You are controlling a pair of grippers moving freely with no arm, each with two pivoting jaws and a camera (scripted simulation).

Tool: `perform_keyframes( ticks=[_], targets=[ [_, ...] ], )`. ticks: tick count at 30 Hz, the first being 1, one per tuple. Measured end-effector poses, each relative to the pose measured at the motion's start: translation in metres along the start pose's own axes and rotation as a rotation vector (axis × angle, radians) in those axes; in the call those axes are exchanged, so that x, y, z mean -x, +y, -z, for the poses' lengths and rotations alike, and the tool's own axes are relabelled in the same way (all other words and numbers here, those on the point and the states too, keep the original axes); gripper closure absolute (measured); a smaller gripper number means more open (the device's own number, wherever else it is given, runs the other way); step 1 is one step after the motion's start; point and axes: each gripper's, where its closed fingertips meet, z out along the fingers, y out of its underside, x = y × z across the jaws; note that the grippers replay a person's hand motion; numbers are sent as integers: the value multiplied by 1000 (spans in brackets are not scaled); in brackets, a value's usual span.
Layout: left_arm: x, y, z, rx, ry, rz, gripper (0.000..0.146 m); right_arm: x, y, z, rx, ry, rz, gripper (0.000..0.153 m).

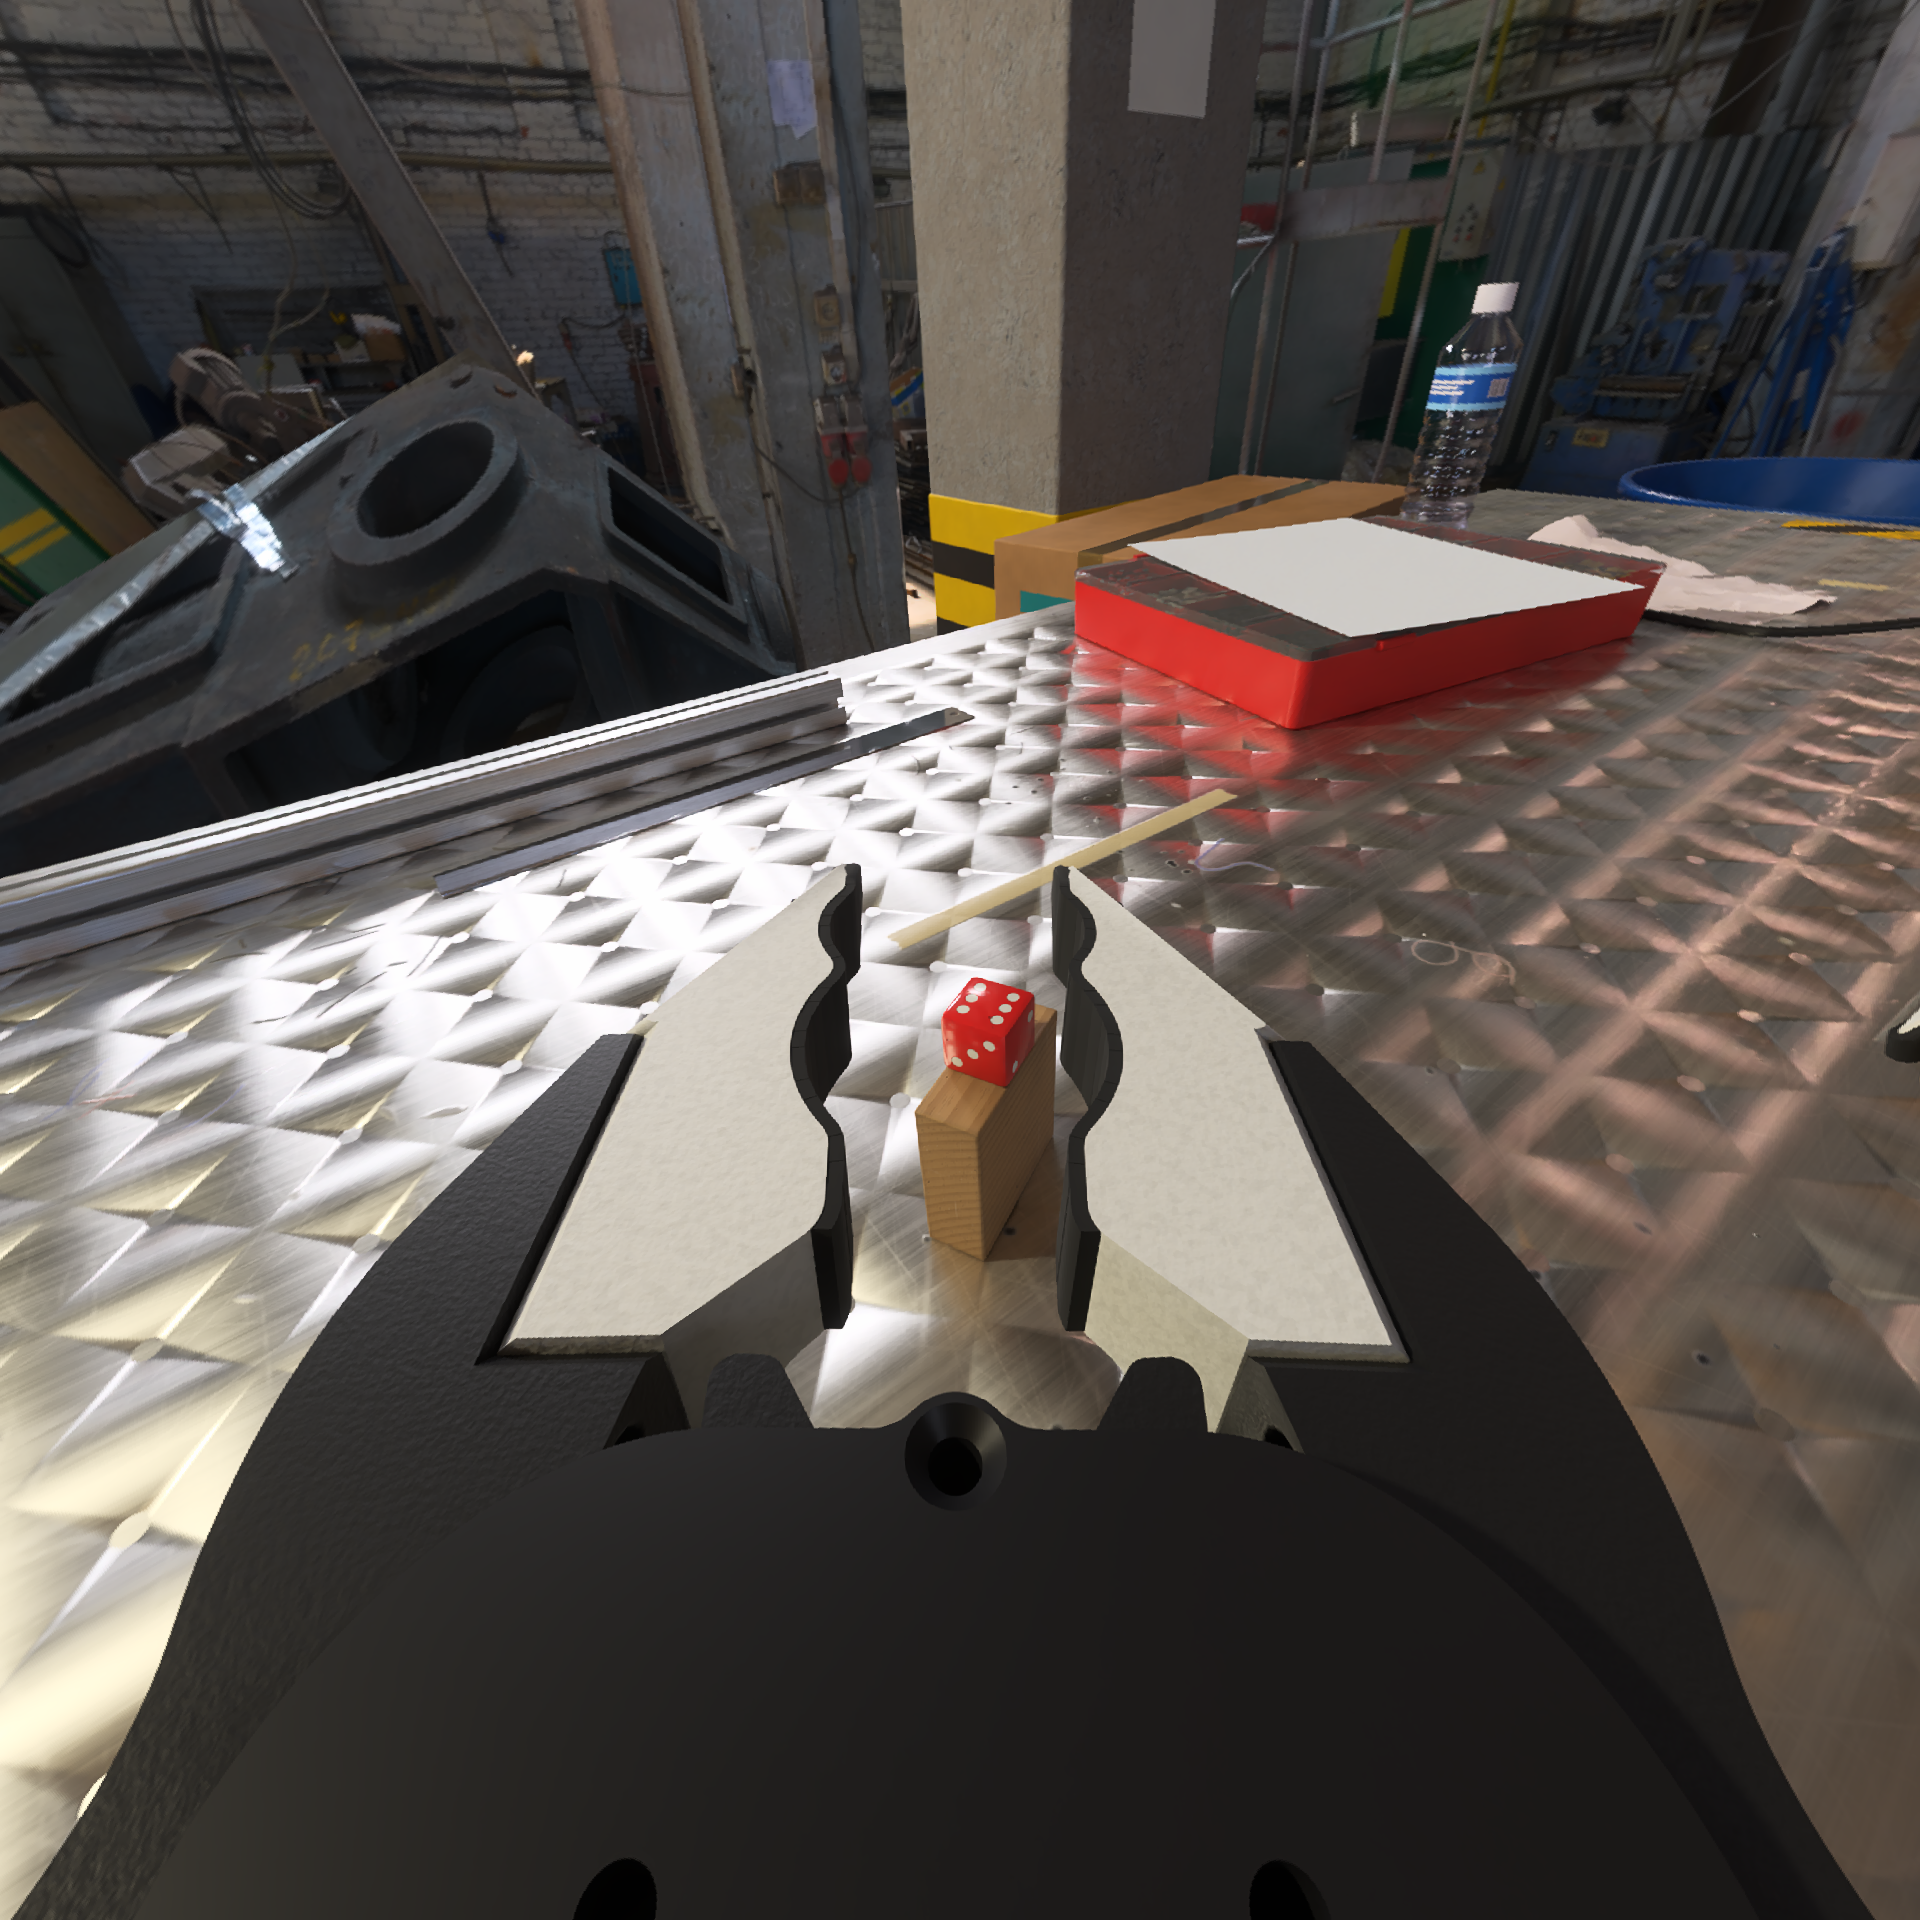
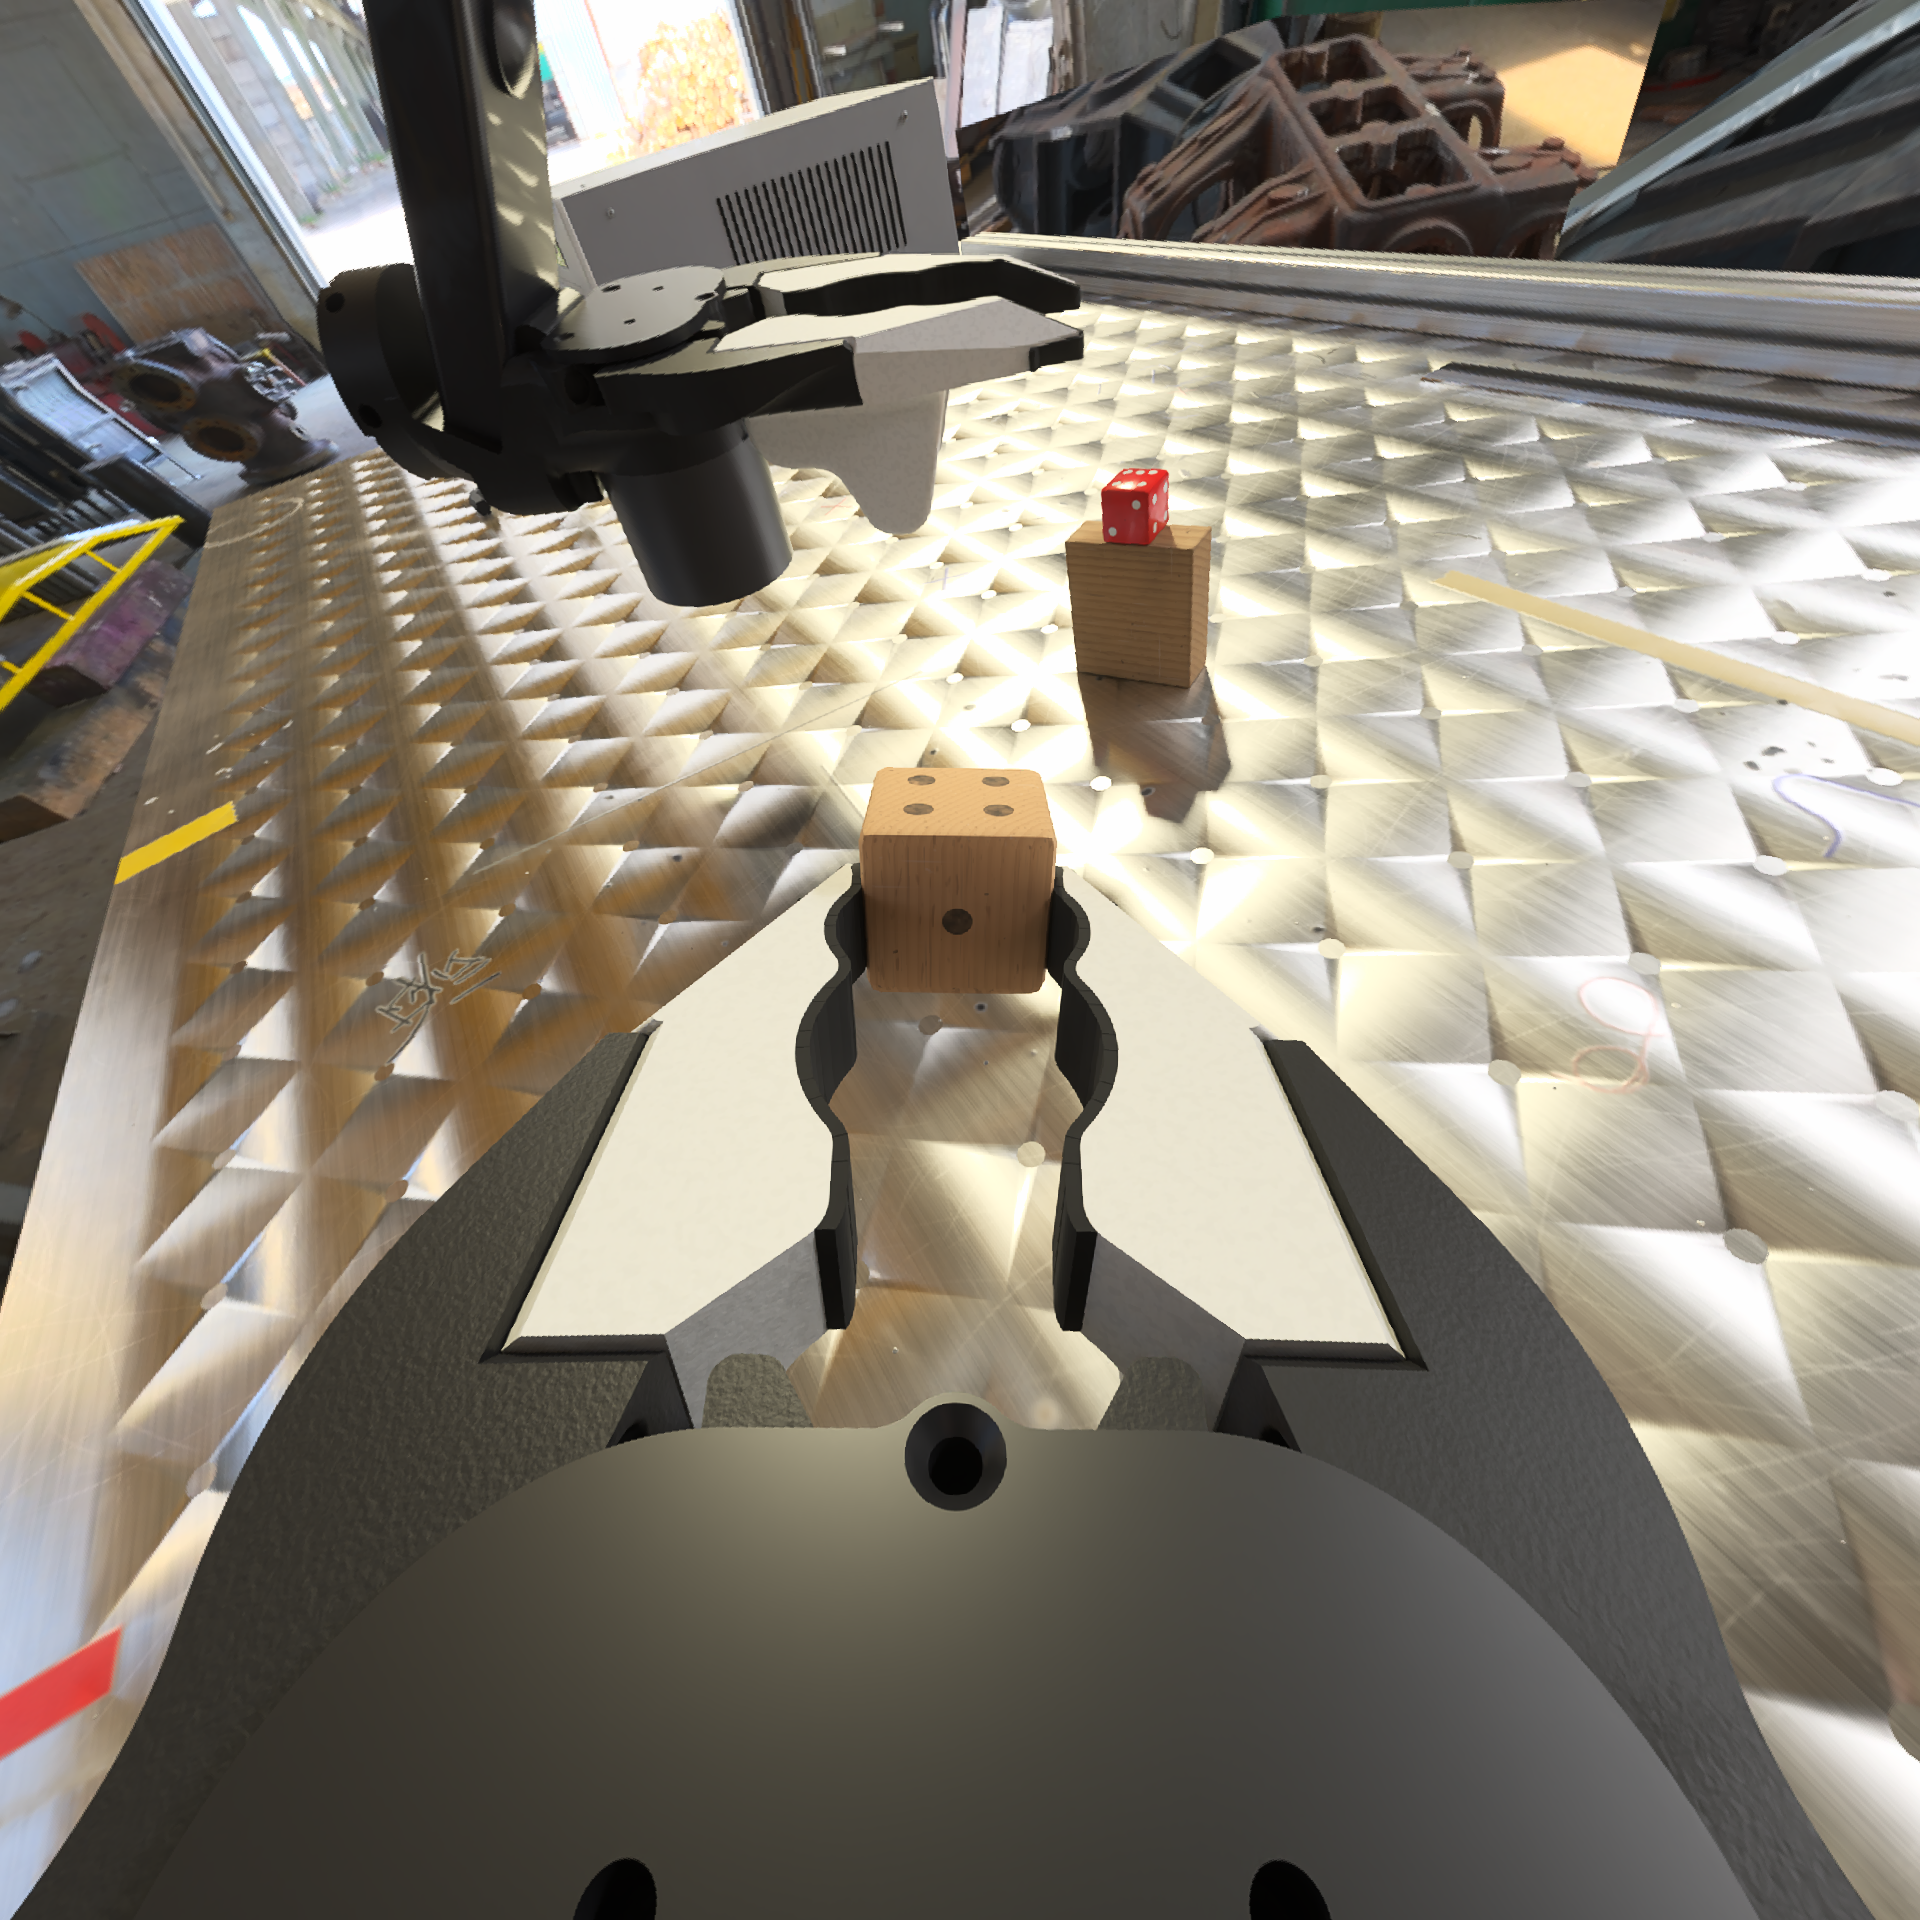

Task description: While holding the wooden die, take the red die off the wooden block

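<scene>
The right gripper [image 2: 956, 914] clamped the wooden die [image 2: 954, 883] between its jaws above the counter [image 2: 1455, 1039]. The left gripper [image 1: 956, 914], jaws spread and empty, hung short of the red die [image 1: 987, 1029] atop the wooden block [image 1: 987, 1143]. The reach appeared in hand; next it likely needed to advance, straddle the die and close.

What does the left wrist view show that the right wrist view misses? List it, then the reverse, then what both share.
Left only: a red tray under a white sheet, a water bottle.
Right only: the wooden die gripped in the right tool, and a white vented cabinet.
Both: the red die on the wooden block, the open left tool, the metal table.
</scene>
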Motion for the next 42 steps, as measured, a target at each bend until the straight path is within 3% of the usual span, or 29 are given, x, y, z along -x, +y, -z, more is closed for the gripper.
perform_keyframes(
  ticks=[7, 11, 17, 20, 25, 33, 42],
  targets=[
    [-8, -7, 26, 60, 9, 30, 98, -1, -2, 2, -9, 5, 2, 118],
    [-28, 8, 53, 131, 51, 175, 99, -2, -3, 5, -20, 9, 2, 118],
    [-32, 35, 75, 153, -139, 203, 99, -6, -6, 9, -44, 52, -7, 118],
    [-35, 30, 75, 138, -201, 128, 99, -7, -9, 11, -60, 83, 13, 118],
    [-50, 27, 73, 144, -164, 109, 97, -9, -8, 12, -58, 107, 22, 118],
    [-59, 31, 67, 178, -59, 254, 99, -13, -1, 15, -14, 147, 66, 118],
    [-61, 37, 63, 206, -57, 287, 101, -16, 1, 20, -10, 160, 55, 118]
  ],
)
